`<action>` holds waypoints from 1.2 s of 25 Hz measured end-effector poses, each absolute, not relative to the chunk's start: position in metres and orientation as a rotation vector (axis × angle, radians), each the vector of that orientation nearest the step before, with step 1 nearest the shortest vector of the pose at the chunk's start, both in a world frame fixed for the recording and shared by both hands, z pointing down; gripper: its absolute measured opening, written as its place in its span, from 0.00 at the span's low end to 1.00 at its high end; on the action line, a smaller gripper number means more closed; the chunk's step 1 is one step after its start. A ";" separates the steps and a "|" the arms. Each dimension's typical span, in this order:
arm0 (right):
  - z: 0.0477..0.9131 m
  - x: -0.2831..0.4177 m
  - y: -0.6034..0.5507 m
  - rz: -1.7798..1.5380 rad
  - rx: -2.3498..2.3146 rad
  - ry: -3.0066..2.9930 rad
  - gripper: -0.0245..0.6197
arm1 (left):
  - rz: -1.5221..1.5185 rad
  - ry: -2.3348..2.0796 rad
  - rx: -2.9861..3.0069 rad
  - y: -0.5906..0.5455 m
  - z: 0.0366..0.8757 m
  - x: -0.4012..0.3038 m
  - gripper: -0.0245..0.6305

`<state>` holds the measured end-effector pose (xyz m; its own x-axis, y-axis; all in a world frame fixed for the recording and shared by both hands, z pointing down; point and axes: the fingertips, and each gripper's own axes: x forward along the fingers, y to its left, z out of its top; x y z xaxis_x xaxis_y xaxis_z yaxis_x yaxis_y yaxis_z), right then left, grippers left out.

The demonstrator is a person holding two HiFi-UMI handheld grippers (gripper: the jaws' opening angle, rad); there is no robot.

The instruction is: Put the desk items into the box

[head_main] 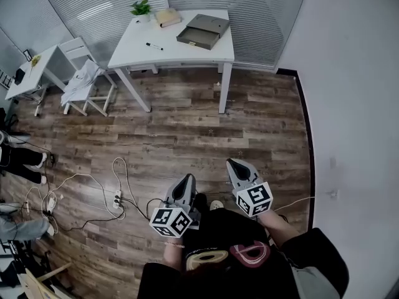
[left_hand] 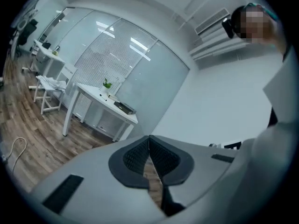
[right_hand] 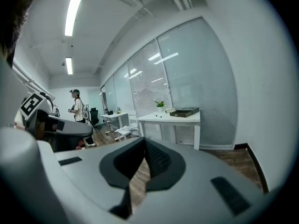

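The person is standing on the brown wood-plank floor (head_main: 187, 136), well apart from the white rectangular desk (head_main: 187, 50), and is holding both tools out ahead, pointing toward it. The left gripper (head_main: 187, 178) (left_hand: 149, 140) is keeping its dark ribbed pads pressed together at the tips, with nothing between them. The right gripper (head_main: 232, 162) (right_hand: 144, 142) is likewise closed tip to tip and is carrying nothing. On the desk, the shallow grey-green box (head_main: 202, 31) is sitting toward the right side. The black marker pen (head_main: 154, 46) is lying apart from it, nearer the front left. The tan book (head_main: 168, 17) and the small green potted plant (head_main: 142, 9) are sitting side by side at the back edge. Left of the desk, a pale cloth (head_main: 80, 83) is hanging over a white chair (head_main: 76, 47), and a white power strip (head_main: 117, 199) with cables is lying on the floor near the person's feet.
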<state>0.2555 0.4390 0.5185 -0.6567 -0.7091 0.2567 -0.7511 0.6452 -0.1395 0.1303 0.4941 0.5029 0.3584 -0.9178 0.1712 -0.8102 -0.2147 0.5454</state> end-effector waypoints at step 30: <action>0.531 0.128 0.274 0.318 1.284 -2.576 0.05 | -0.068 -1.556 2.223 0.295 0.499 -0.007 0.06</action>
